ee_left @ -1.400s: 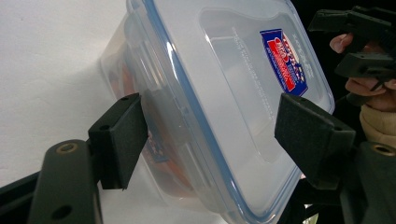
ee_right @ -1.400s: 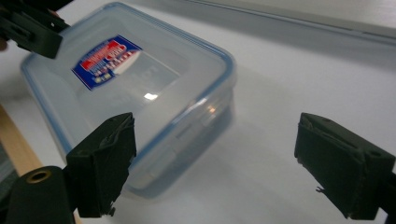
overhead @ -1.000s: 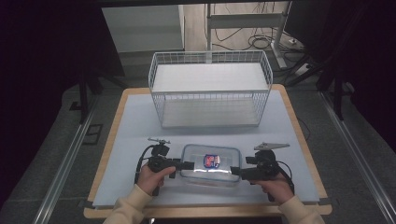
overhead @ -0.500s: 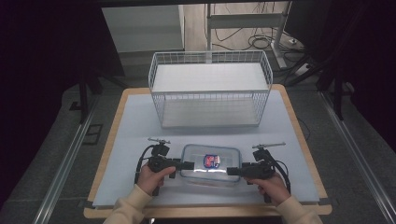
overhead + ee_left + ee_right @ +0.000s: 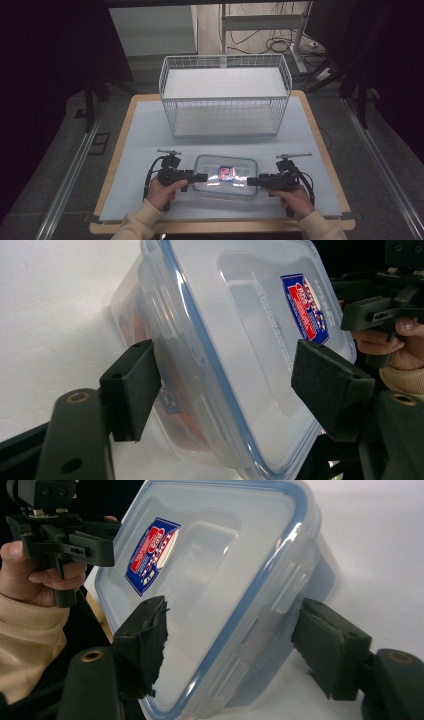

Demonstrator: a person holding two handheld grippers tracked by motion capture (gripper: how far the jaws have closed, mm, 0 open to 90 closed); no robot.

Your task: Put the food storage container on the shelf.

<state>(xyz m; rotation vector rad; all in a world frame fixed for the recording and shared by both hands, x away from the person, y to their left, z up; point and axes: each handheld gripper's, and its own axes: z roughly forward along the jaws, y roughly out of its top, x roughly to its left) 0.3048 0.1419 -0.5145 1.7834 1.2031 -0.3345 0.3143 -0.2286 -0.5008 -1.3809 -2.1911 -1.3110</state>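
A clear plastic container [image 5: 225,176] with a blue-rimmed lid and a red-and-blue label lies flat on the near part of the table. My left gripper [image 5: 202,176] is at its left end. In the left gripper view the container [image 5: 240,340] fills the gap of my left gripper [image 5: 225,385], one pad against the side wall and one on the lid; its jaws have closed slightly. My right gripper [image 5: 250,181] is at the right end. Its jaws have just been closing, and my right gripper [image 5: 230,645] now has its pads against the container [image 5: 215,580] at lid and wall.
A white wire basket [image 5: 225,107] stands at the back middle of the pale mat [image 5: 140,135]. The person's hands hold both grippers near the table's front edge. Each gripper view shows the other gripper beyond the container: the right one [image 5: 375,312], the left one [image 5: 75,545].
My right gripper has edged left onto the container's right end. The left gripper and the container have stayed where they were.
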